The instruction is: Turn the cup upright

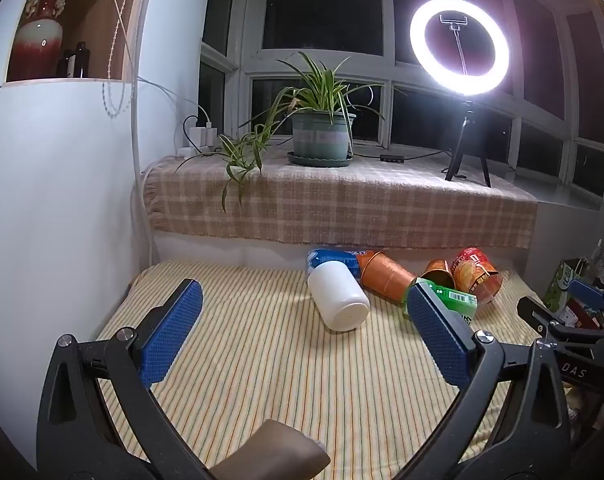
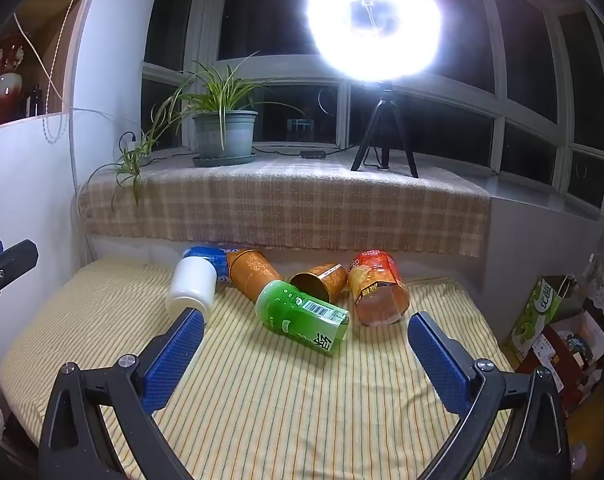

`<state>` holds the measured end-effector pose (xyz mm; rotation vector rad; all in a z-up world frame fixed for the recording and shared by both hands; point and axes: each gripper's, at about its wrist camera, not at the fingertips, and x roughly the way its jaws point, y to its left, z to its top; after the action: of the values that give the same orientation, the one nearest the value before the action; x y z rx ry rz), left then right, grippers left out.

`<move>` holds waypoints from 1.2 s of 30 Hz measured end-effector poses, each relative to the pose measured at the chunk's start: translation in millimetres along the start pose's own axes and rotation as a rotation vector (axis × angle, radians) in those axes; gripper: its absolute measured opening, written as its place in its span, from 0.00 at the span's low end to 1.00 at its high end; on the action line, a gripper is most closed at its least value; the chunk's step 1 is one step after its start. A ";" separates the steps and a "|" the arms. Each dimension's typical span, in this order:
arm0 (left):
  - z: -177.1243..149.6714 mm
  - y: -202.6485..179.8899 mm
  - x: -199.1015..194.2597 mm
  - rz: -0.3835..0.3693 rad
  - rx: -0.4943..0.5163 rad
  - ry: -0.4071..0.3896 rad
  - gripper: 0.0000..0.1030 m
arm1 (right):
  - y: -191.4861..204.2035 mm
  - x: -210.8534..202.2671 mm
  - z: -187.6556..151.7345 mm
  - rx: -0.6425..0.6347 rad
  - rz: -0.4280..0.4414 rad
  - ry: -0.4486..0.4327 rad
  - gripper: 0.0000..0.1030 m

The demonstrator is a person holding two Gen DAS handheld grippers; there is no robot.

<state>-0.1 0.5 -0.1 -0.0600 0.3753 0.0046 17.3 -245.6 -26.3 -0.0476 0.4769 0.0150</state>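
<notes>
Both tools point(image 1: 304, 318) point(image 2: 306, 344) gape before toppled cups point(image 2: 302, 314)

Home room, striped bedding point(image 1: 261, 360), potted plant point(image 1: 322, 128) on windowsill, shelved vase point(image 1: 39, 28)

Both wrist cameras sit low, looking forward across the yellow striped bed cover point(image 1: 261, 360) toward the plaid-draped windowsill point(image 1: 342, 200). The left view stands further left, nearest the white plastic jar point(image 1: 338, 296). The right view faces the green labelled cup point(image 2: 302, 316), fairly close. Both share the toppled containers, the potted spider plant point(image 2: 221, 128) and the ring light point(image 1: 460, 42), blown out on the right, so probably nearer.
</notes>
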 end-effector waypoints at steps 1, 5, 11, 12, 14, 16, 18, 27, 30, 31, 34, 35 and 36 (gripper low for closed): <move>0.0 0.0 -0.1 0.000 0.001 -0.003 1.00 | -0.3 0.4 -0.1 0.003 0.002 -0.002 1.00; 0.0 0.6 -0.1 0.000 0.002 0.000 1.00 | 0.0 0.7 -0.3 0.002 0.002 0.000 1.00; 0.0 -0.8 -0.8 0.002 0.005 0.001 1.00 | -1.2 2.2 -0.1 0.007 0.005 0.001 1.00; 0.1 -1.0 -1.1 0.003 0.006 0.002 1.00 | -1.0 1.8 0.1 0.007 0.005 0.001 1.00; 0.2 -1.0 -1.2 0.002 0.005 0.002 1.00 | 0.6 1.6 0.6 0.004 0.003 0.003 1.00; 0.0 -0.2 0.3 0.002 0.002 0.004 1.00 | 1.5 1.2 1.1 0.004 0.002 0.003 1.00; -0.1 -0.1 0.3 0.001 0.002 0.003 1.00 | 2.2 0.4 1.6 0.004 0.003 0.004 1.00; 0.1 -0.6 0.3 0.002 0.003 0.004 1.00 | 1.9 1.9 2.7 0.003 0.004 0.003 1.00; 0.0 -0.5 0.6 0.001 0.003 0.004 1.00 | 1.8 1.9 3.0 0.004 0.003 0.003 1.00; -1.1 2.6 0.6 0.001 0.004 0.004 1.00 | 1.6 1.8 3.1 0.005 0.004 0.003 1.00; -1.7 2.7 2.2 0.001 0.004 0.004 1.00 | 3.7 2.8 3.9 0.005 0.004 0.003 1.00; -1.8 2.8 2.4 0.001 0.004 0.003 1.00 | 2.9 2.3 3.9 0.005 0.003 0.004 1.00; -1.7 2.6 2.2 0.001 0.004 0.004 1.00 | 2.7 2.3 4.0 0.004 0.003 0.004 1.00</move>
<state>1.3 2.9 -2.7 -0.0556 0.3789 0.0051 21.1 -242.6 -23.9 -0.0424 0.4809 0.0172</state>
